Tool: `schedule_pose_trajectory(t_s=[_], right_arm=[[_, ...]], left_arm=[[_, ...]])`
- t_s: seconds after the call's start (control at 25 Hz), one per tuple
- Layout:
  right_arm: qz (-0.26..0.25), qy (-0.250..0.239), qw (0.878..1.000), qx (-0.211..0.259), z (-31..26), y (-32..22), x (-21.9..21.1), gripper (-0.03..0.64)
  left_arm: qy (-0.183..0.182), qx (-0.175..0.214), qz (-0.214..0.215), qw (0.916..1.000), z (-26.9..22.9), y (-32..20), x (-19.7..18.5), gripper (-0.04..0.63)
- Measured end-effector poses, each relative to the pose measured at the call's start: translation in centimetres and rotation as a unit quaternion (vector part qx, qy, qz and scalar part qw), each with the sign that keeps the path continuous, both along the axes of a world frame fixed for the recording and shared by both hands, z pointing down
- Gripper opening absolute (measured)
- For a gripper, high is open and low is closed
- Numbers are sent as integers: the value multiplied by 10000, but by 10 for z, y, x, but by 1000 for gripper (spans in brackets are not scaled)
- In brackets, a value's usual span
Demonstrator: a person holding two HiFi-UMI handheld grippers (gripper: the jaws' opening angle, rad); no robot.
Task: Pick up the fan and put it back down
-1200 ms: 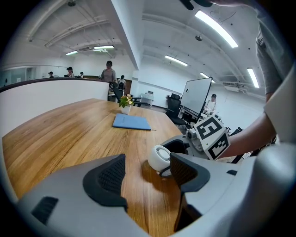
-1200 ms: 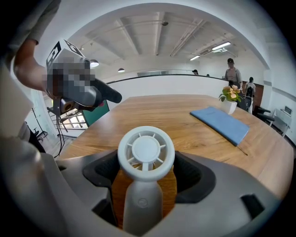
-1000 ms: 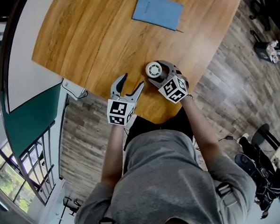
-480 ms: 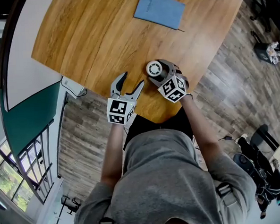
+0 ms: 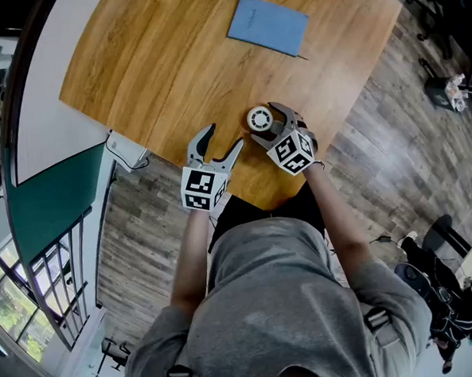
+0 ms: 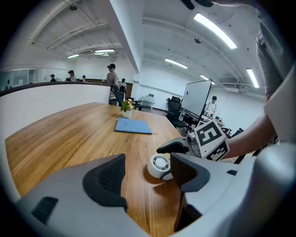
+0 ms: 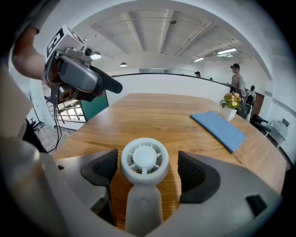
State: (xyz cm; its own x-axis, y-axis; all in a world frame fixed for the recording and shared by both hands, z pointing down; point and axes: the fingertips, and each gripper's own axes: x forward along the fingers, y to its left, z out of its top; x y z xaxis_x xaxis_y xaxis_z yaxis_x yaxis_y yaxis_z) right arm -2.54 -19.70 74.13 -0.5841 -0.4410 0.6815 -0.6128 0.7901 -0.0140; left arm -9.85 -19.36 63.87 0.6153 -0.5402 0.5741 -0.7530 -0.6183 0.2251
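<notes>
In the head view the fan [image 5: 259, 118] lies on the worktop [image 5: 172, 60], close to the edge where the person stands, and its round face looks upward. A blue folder [image 5: 267, 25] lies well apart from it, toward the far edge. The right claw [image 5: 266, 124] reaches around the fan from the person's side, and the left claw [image 5: 223, 138] hangs over the same near edge, beside the fan but not touching it. In the left gripper view the jaws of the left claw stand wide apart. Only bare wood is between them, and the fan shows further ahead, so this claw is open and holds nothing. In the right gripper view the round head [image 7: 144, 159] of the fan sits between the two pads [image 7: 193, 173], and a strip of wood shows on each side of it. The jaws have just been opening, and the pads do not press on the fan. The handle [image 7: 142, 208] runs from the head back toward the camera. The long axis therefore follows the line of this claw, with the head toward the middle of the worktop and the handle toward the near edge. I judge that the fan is already set down and this is the release. The next move would be to draw the right claw straight back along the handle without pushing the head sideways.
</notes>
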Motion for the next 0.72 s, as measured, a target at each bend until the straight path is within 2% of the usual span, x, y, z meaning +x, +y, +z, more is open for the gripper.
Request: schedule_pose_trajectory(t_s=[0.32, 0.6, 0.72], right_arm=[[329, -329, 9988, 164, -39, 1, 1, 404], [519, -458, 9971, 308, -70, 12, 10, 333], [665, -481, 9958, 400, -82, 18, 17, 280]], left_arm=[[160, 203, 91, 9996, -27, 3, 0, 310], [202, 487, 248, 9983, -53, 8, 4, 310], [241, 571, 326, 9975, -64, 13, 4, 304]])
